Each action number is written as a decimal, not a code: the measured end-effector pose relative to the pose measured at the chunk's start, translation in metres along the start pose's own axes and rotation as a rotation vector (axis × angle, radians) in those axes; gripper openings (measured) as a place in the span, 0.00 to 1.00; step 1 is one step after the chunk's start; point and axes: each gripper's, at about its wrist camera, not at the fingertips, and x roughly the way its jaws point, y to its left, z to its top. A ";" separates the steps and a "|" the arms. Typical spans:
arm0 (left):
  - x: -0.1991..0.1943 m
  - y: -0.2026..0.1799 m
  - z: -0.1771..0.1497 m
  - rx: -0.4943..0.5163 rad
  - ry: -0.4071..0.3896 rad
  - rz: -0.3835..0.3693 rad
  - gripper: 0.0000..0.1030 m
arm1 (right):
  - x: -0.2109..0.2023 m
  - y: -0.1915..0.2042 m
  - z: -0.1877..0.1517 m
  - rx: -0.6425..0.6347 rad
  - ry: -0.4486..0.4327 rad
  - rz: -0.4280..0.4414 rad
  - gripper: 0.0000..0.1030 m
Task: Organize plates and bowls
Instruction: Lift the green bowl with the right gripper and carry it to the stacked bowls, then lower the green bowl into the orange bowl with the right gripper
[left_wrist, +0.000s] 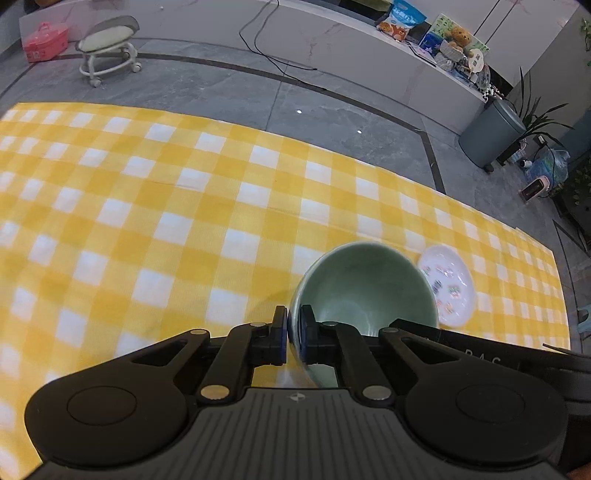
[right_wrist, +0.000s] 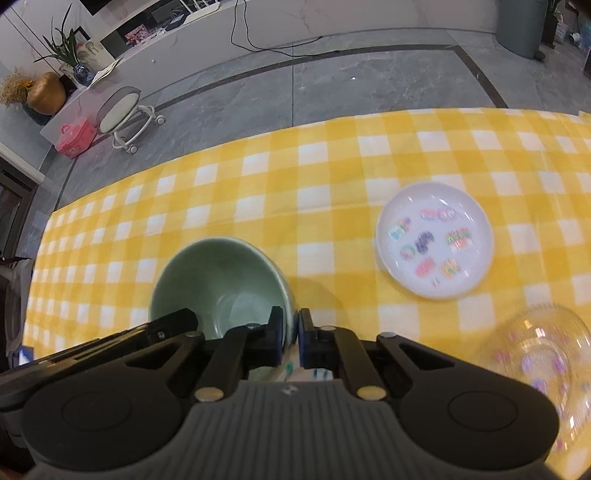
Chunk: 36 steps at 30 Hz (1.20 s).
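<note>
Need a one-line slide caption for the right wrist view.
Right gripper clamps the green bowl rim on yellow checked cloth, decorated white plate to its right.

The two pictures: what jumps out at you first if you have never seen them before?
A round pale green ceramic bowl sits in the middle of the yellow-and-white checked tablecloth, with the left tongs and the right tongs each pinching its rim from opposite sides. To its right lies a small white plate with colourful pictures. Nearest, at the right edge, stands a clear glass bowl with pink dots.
</note>
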 end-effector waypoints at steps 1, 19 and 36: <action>-0.009 -0.002 -0.003 0.005 -0.004 0.007 0.06 | -0.008 0.001 -0.005 -0.002 0.001 0.005 0.05; -0.150 -0.020 -0.110 0.034 0.037 0.050 0.07 | -0.161 0.017 -0.148 -0.092 0.014 0.084 0.06; -0.143 -0.006 -0.191 -0.010 0.202 0.061 0.06 | -0.150 -0.004 -0.230 -0.126 0.142 0.077 0.05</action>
